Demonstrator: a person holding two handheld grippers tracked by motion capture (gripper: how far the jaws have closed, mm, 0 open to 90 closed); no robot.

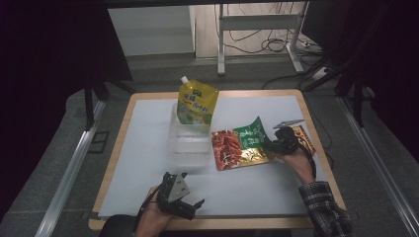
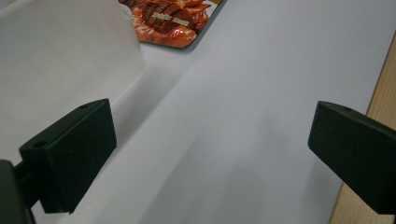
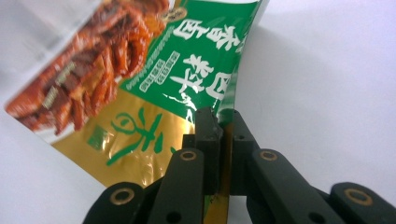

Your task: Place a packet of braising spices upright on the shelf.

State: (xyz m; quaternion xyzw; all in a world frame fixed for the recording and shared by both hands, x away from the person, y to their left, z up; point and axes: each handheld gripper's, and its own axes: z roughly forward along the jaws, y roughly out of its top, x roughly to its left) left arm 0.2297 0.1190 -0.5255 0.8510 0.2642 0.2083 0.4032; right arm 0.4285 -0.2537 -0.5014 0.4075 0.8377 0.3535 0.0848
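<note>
The snack packet (image 3: 140,93) sits pinched by its edge between your right gripper's (image 3: 219,123) fingers, which are clamped flat on the foil; the rest of it fans away beyond the fingertips over the white mat (image 1: 257,187). You are at the grasp step, so next comes a lift, probably toward the clear bin (image 1: 190,143). Your left gripper (image 2: 210,140) waits with its fingers spread wide, nothing between them.
</note>
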